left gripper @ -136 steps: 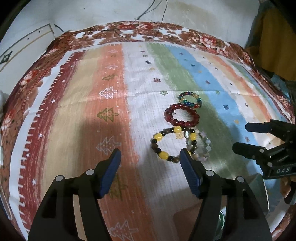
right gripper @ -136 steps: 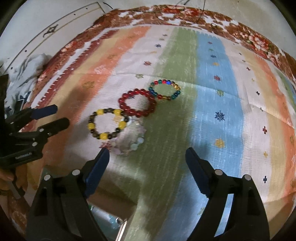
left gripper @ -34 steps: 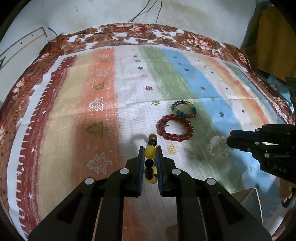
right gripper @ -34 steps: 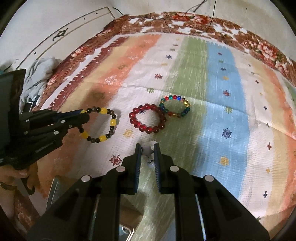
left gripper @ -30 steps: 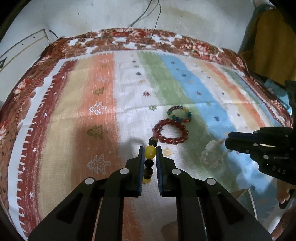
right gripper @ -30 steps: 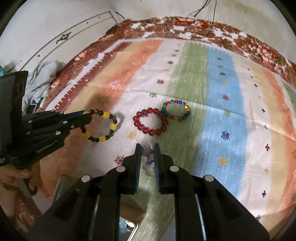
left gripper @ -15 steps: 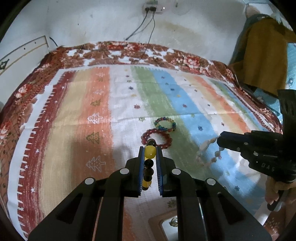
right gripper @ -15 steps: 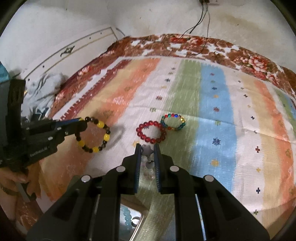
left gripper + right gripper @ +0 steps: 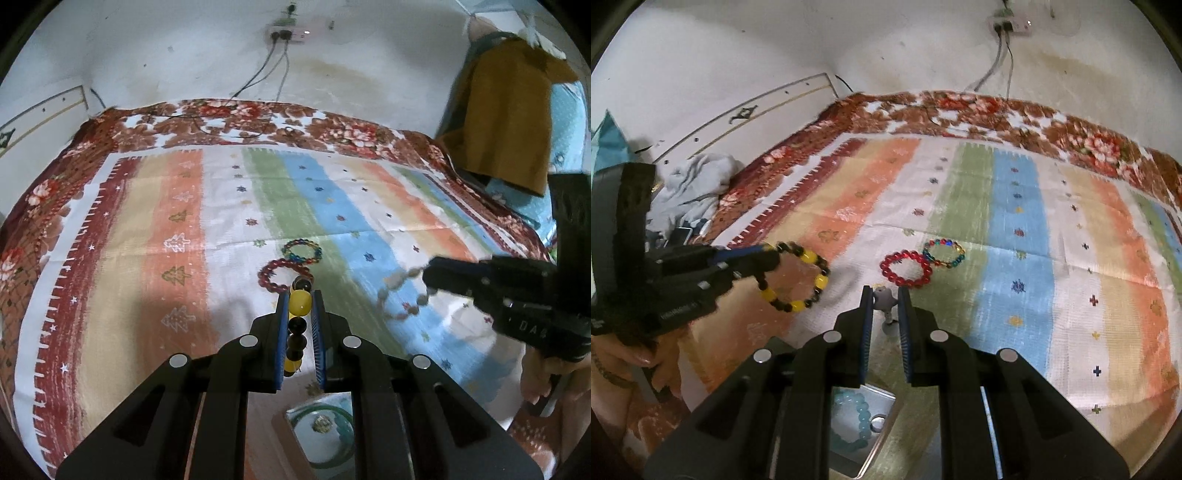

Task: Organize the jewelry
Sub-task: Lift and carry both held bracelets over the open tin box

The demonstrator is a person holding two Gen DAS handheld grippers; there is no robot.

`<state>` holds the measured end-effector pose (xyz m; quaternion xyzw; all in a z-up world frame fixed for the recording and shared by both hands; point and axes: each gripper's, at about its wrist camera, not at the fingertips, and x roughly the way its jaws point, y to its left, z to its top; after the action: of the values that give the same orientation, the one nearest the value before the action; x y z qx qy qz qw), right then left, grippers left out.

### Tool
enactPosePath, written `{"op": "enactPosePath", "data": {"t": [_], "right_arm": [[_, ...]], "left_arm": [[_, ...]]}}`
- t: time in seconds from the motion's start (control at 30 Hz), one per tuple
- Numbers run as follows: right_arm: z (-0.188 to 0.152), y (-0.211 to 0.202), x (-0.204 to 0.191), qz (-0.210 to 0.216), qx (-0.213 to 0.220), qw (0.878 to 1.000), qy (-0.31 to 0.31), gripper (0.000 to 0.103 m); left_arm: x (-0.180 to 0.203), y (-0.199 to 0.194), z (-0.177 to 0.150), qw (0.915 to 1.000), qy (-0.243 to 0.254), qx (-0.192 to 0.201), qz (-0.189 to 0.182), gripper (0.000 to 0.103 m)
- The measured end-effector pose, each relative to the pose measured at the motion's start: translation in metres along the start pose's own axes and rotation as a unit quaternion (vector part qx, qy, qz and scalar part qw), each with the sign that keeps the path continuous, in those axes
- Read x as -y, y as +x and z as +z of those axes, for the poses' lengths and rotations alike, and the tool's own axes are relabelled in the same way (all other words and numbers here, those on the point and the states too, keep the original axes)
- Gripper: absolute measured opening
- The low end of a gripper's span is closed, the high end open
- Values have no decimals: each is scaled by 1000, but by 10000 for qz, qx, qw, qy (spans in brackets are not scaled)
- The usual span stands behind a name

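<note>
The left gripper is clamping a bracelet of yellow and dark round beads between its blue-padded jaws, which are standing narrow with the beads pressed between them; in the right wrist view this same bracelet is hanging as a loop from the gripper's tips, clear of the cloth. The right gripper is likewise gripping narrow on a bracelet of pale translucent beads, and in the left wrist view that strand is dangling, blurred, from its tips above the blue stripe. A red round-bead bracelet and a multicoloured small-bead bracelet are lying flat on the striped woven cloth, touching each other at one edge, just beyond both grippers. Below the right gripper a shallow metal tray is holding a light turquoise bead bracelet. A person's hand is gripping the left tool's handle
</note>
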<state>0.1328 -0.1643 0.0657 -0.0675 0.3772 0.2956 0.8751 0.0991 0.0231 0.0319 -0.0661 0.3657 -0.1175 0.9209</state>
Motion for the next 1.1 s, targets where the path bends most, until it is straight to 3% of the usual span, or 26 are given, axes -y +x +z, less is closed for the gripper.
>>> {"op": "enactPosePath", "data": {"t": [0.2,1.1], "right_arm": [[-7,-19,-17,62,170,9996,-211,15],[-44,-17,-43,378,-270,9982,-389,15]], "left_arm": [[19,-8,-17,9997,197,-41,-142,11],[45,-14,-51,9982,535,-227,-145,12]]}}
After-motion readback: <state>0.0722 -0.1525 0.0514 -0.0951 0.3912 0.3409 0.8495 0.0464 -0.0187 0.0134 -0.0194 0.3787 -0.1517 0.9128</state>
